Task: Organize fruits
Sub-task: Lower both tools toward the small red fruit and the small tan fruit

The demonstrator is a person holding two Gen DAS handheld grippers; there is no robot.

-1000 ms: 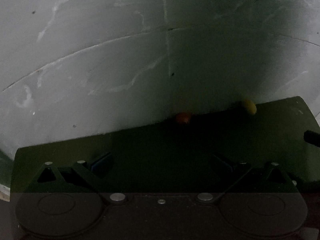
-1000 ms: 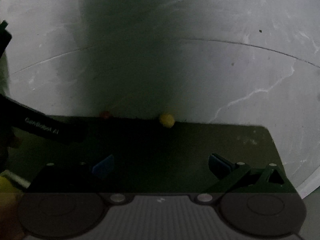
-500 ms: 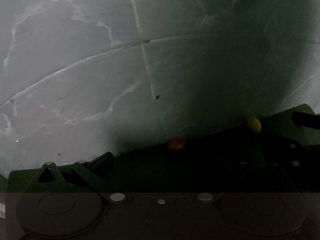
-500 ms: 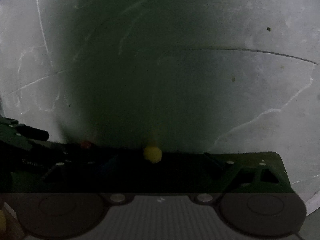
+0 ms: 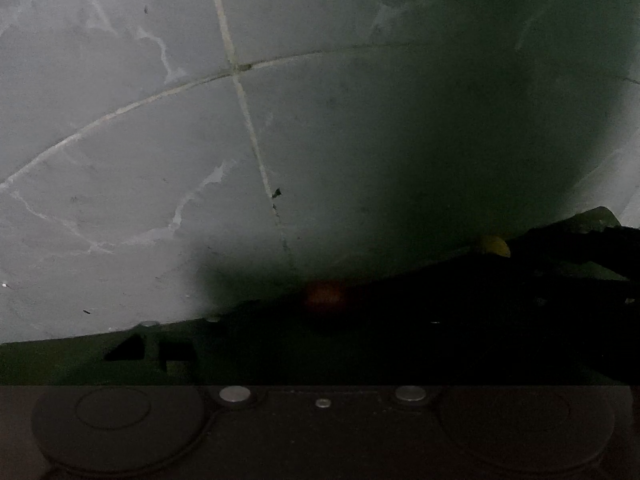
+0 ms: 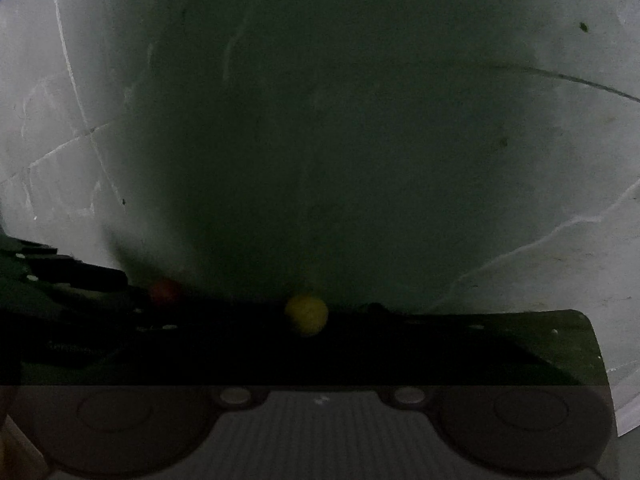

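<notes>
- Left wrist view: a grey tiled floor [image 5: 120, 160] crossed by 2 pale grout lines is shown, brightly lit on the left and covered by a broad shadow on the right.
- A dark green mat [image 5: 60, 356] is seen along the lower part of that view, and its far edge is met by a red fruit [image 5: 325, 295], which appears blurred and dim.
- A yellow fruit [image 5: 495, 245] is seen farther right along the same far edge, well apart from the red one.
- The left gripper [image 5: 320, 344] is almost lost in darkness; only part of its left linkage is made out near the mat's edge, so whether its jaws stand apart or together cannot be told.
- A dark shape at the right edge of this view is taken to be part of the right gripper's body, just beside the yellow fruit.
- Right wrist view: the yellow fruit [image 6: 307, 314] is shown near the centre and more clearly, while the red fruit [image 6: 165, 291] is shown to its left, dim and partly cut off.
- The mat's right corner [image 6: 576, 344] is shown only here, with marbled floor beyond it.
- The right gripper [image 6: 316, 352] is hidden in shadow, so its opening cannot be told; nothing is seen held by it.
- Both grippers are held low and nearly level over the mat, pointed toward its far edge.
</notes>
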